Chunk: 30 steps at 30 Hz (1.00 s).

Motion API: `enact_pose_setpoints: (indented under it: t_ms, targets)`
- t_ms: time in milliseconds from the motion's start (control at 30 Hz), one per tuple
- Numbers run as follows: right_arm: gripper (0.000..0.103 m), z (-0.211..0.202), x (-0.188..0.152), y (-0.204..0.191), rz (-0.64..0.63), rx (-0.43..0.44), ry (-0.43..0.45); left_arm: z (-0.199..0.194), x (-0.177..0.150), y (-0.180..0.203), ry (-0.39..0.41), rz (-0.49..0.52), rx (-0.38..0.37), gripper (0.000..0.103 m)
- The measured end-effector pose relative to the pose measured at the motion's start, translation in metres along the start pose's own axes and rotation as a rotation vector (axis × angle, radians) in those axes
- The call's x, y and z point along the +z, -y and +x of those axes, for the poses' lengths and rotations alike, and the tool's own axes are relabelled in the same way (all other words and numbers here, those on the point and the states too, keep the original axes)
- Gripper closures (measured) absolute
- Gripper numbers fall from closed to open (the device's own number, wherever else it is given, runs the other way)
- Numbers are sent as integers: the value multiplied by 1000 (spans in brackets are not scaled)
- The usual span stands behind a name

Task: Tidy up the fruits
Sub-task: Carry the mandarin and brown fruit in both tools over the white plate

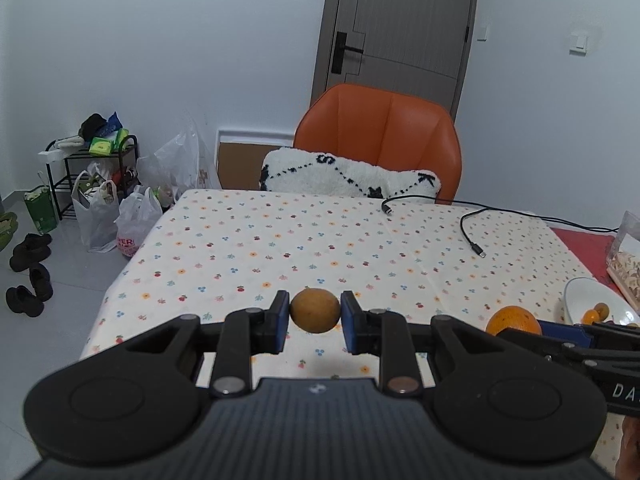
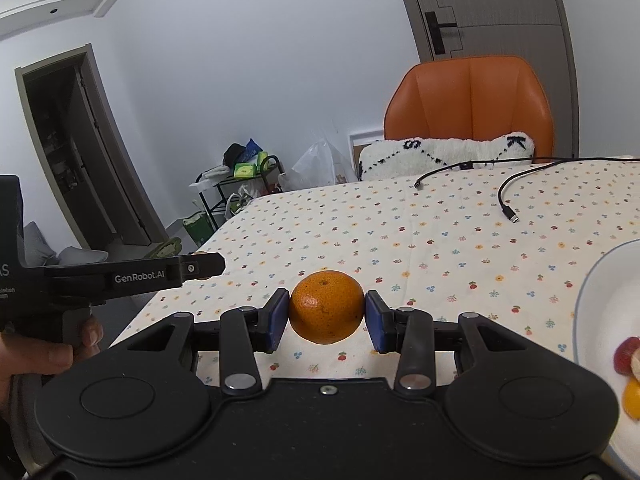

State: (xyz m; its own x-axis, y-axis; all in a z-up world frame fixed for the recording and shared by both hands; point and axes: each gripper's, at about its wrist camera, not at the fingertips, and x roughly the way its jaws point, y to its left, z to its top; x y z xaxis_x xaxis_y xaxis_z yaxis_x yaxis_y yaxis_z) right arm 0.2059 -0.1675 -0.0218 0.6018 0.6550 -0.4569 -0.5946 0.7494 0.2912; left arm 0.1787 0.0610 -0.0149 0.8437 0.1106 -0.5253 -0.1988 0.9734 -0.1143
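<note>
Cream cotton printed with small flowers and cherries covers the table [image 1: 280, 240], and both fruits hang above it, each pinched in its own tool. On the left, the left gripper [image 1: 315, 311] has its blue pads pressed against the sides of a small, dull brownish-yellow round fruit [image 1: 315, 310], jaws drawn in nearly as far as they go. To the right of it, the right gripper [image 2: 326, 308] is clamped a little wider on a bright orange mandarin with a pitted skin [image 2: 326, 307]. Further right again sits the white ceramic plate [image 2: 588, 300], already carrying a few small pieces of fruit.

My reading is that the carrying step is in hand: 2 fruits are lifted and neither has been set down yet. The next move probably calls for bringing them over the plate's rim one at a time, lowering until the fruit rests, and only then easing the pads apart, since round fruit let go too high would roll across the cloth.

The left wrist view shows the floor beyond the table's left edge, with plastic bags and dark shoes, and takes in the mandarin and the far half of the plate from the side. The right wrist view alone shows the person's hand [image 2: 44, 344] on the left tool's grip, a dark doorway, and the plate's near rim with a red piece and an orange piece on it. Both show the 2 loose black cables [image 1: 476, 232] and the orange leather chair [image 1: 380, 136].
</note>
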Motion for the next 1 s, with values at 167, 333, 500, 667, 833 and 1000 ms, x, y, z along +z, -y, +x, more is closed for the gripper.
enact_pose_setpoints:
  t_ms: [167, 333, 500, 667, 833, 1000]
  targets:
    - [64, -14, -4, 1, 8, -13, 11, -17, -3, 4, 17, -3, -7, 77]
    - [64, -28, -7, 2, 8, -24, 26, -34, -7, 10, 37, -3, -12, 77]
    - [64, -44, -12, 3, 9, -31, 46, -52, -9, 18, 61, -1, -11, 77]
    - [64, -59, -17, 7, 15, -41, 63, -64, -13, 30, 72, 12, -26, 77]
    - [64, -74, -20, 14, 21, -63, 75, -72, -18, 42, 79, 20, -52, 77]
    - [64, -88, -26, 22, 31, -92, 86, -76, -21, 56, 82, 32, -85, 77]
